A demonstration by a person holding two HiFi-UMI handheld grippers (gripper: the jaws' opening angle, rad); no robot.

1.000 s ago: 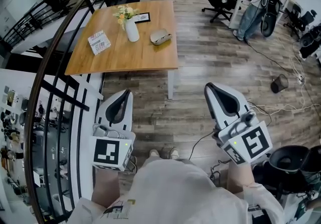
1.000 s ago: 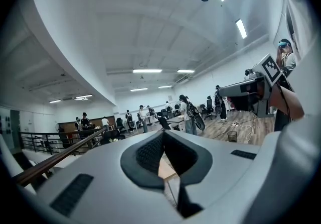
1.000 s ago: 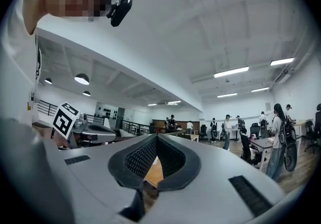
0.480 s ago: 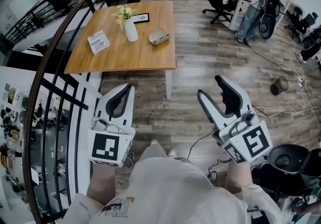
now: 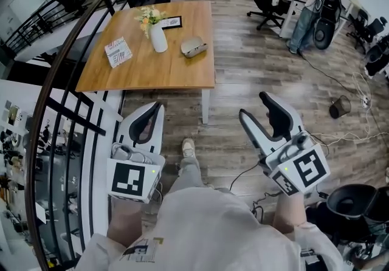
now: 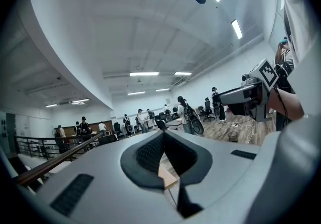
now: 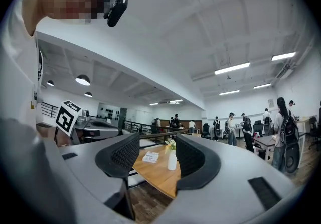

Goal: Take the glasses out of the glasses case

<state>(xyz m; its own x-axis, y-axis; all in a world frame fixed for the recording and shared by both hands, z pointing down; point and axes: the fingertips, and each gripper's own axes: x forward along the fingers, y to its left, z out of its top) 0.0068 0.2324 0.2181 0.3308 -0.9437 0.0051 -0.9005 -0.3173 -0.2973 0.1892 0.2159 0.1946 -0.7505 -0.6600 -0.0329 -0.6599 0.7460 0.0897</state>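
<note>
Head view puts the glasses case (image 5: 194, 45), a grey rounded shell that appears closed, on the wooden table (image 5: 164, 72), near the right edge and just right of a white vase (image 5: 159, 37) holding pale flowers. A small dark frame (image 5: 173, 21) lies behind the vase, and a printed booklet (image 5: 119, 51) sits toward the table's left side. Both grippers hang over the plank floor, well apart from the table and from the case. The left gripper (image 5: 153, 112) has its fingers pressed together with nothing between them, which the left gripper view confirms, the dark pads meeting at their tips (image 6: 162, 136). The right gripper (image 5: 255, 106) has its fingers spread wide and empty; in the right gripper view (image 7: 156, 143) the vase (image 7: 172, 160), the booklet (image 7: 150, 156) and the tabletop (image 7: 155, 174) show far off through the gap. One shoe (image 5: 188, 147) of the person is on the floor between the two grippers.
</note>
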